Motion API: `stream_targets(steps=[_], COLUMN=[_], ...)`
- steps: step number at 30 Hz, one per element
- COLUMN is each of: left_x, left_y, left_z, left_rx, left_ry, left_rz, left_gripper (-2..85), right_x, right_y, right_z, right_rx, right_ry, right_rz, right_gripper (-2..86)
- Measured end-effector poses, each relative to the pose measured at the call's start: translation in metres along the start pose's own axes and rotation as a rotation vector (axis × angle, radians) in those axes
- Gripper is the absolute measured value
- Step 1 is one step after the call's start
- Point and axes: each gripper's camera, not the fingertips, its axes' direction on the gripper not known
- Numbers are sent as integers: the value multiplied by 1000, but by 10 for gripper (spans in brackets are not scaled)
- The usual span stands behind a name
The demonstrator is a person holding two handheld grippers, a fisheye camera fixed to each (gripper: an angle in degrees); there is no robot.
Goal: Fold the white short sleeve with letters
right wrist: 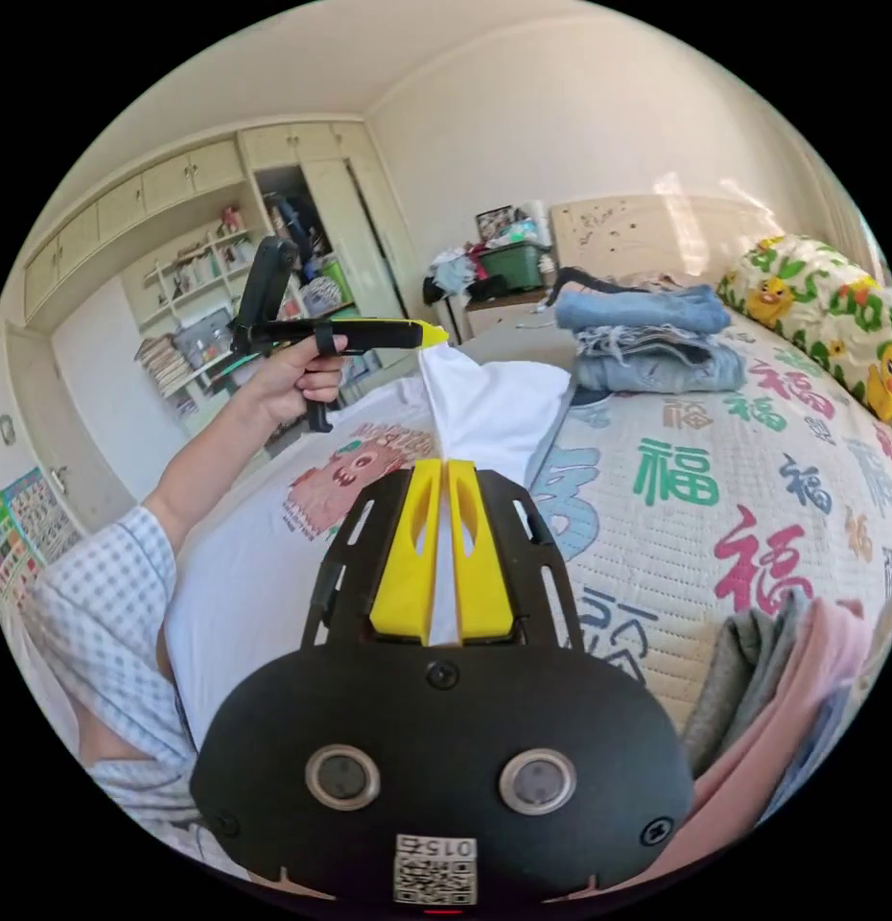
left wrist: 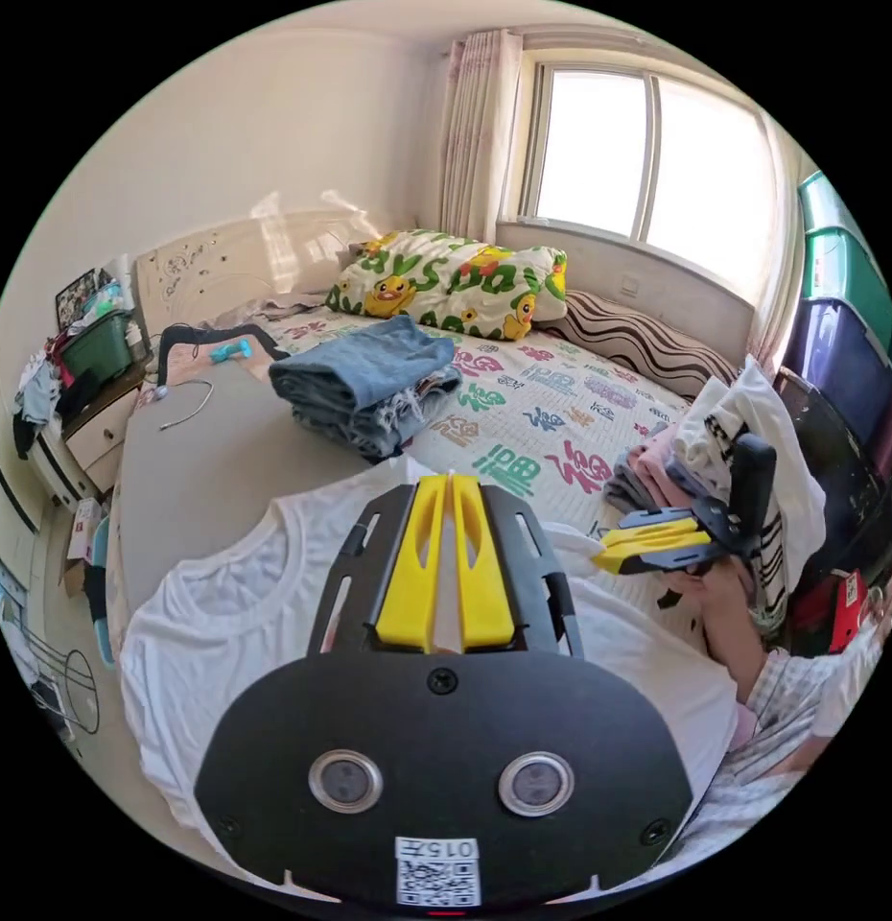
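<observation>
The white short-sleeve shirt (left wrist: 216, 624) lies spread on the bed, its neckline toward the grey board. In the right gripper view its front shows a pink printed figure with letters (right wrist: 345, 480). My left gripper (left wrist: 451, 477) is shut on a pinch of the white cloth. It also appears in the right gripper view (right wrist: 434, 334), held by a hand and lifting a shirt edge into a peak (right wrist: 484, 403). My right gripper (right wrist: 444, 465) is shut on white cloth too. The left gripper view has it (left wrist: 601, 556) at the right, gripping the shirt's edge.
A stack of folded jeans (left wrist: 369, 384) sits past the shirt on the patterned bedspread (right wrist: 753, 499). A duck-print pillow (left wrist: 446, 278) lies by the window. Loose clothes are piled at the bed's side (left wrist: 743, 451) (right wrist: 782, 662). A bedside cabinet with a green basket (left wrist: 96, 350) stands by the headboard.
</observation>
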Motion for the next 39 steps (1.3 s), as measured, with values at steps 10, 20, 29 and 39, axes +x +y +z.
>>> stream_targets(steps=[10,20,29,39], left_x=[-90,-144,-139,-126], left_y=[104,26,20,35], left_z=[-45,142,167,134], left_rx=[-34,-238,-237,-228], left_ry=[-15,-45,-76,-138], left_rz=[-103,-255,-202,-206], left_gripper=[67,76,10,65], right_x=[-6,-40,-29,-17], right_y=[40,40,36,27], right_z=[-9,90,111,110], right_rx=[43,-201,-190,-177], right_ry=[92,229,302,364], right_rz=[24,-88,-1,40], right_gripper=[67,57,-9,46])
